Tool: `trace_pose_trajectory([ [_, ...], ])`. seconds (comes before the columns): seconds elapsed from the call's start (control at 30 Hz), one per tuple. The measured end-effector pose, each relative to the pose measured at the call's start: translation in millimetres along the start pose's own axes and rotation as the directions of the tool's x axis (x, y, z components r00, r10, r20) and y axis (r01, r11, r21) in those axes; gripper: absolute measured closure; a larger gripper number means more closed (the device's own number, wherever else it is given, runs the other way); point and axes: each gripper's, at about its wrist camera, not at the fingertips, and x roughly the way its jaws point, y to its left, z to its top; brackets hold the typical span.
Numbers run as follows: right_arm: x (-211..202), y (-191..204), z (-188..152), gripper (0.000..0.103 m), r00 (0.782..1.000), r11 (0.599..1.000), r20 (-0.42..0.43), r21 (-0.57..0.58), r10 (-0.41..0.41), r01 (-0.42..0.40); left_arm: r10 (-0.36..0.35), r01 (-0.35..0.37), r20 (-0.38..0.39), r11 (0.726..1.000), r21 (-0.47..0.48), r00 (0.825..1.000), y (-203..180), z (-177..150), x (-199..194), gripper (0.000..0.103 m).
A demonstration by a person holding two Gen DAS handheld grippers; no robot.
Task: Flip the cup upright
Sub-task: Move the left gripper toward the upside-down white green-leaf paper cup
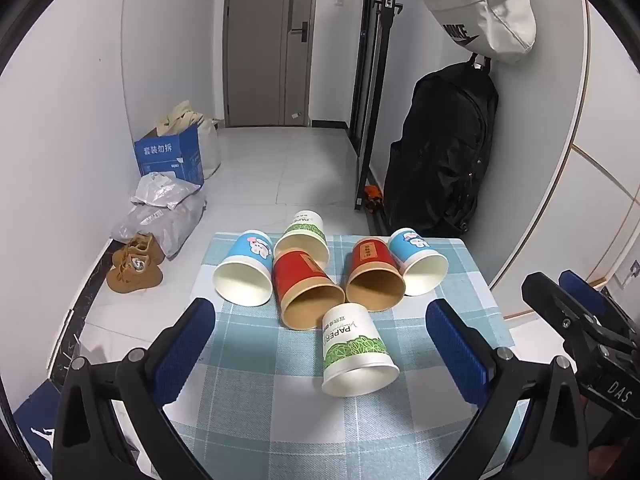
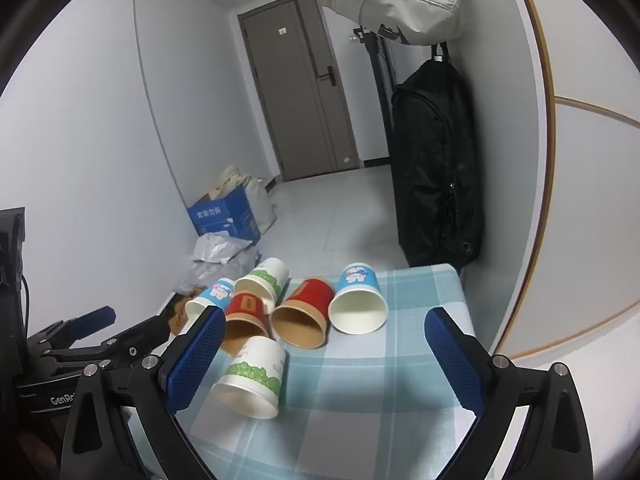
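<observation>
Several paper cups lie on their sides on a blue checked tablecloth (image 1: 280,392). Nearest is a white cup with green leaves (image 1: 354,350), mouth toward me; it also shows in the right wrist view (image 2: 252,378). Behind it lie two red cups (image 1: 306,288) (image 1: 374,278), two blue cups (image 1: 246,268) (image 1: 416,260) and another white-green cup (image 1: 304,232). My left gripper (image 1: 320,348) is open and empty, its fingers either side of the nearest cup, short of it. My right gripper (image 2: 324,356) is open and empty above the cloth, right of that cup.
The table's far edge (image 1: 340,236) drops to a tiled floor. A black backpack (image 1: 444,152) hangs at the right wall. A blue box (image 1: 170,156), bags (image 1: 164,212) and brown shoes (image 1: 136,264) lie on the floor at left. The right gripper (image 1: 580,320) shows at the left view's right edge.
</observation>
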Motion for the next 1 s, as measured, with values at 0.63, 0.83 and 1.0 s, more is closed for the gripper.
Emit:
trace_pose_trajectory([
  [0.63, 2.4, -7.2, 0.0, 0.003, 1.000, 1.000, -0.029, 0.020, -0.007, 0.007, -0.012, 0.011, 0.025, 1.000, 0.029, 1.000, -8.8, -0.6, 4.4, 0.001],
  [0.83, 3.2, -11.3, 0.6, 0.003, 1.000, 1.000, -0.029, 0.023, 0.002, -0.002, -0.019, 0.019, -0.018, 1.000, 0.003, 1.000, -7.1, -1.6, 14.7, 0.001],
  [1.0, 4.5, -20.5, 1.3, 0.003, 0.999, 0.999, -0.042, 0.051, 0.018, -0.016, -0.081, 0.081, -0.113, 0.997, -0.001, 0.990, -3.6, -3.8, 32.3, 0.001],
])
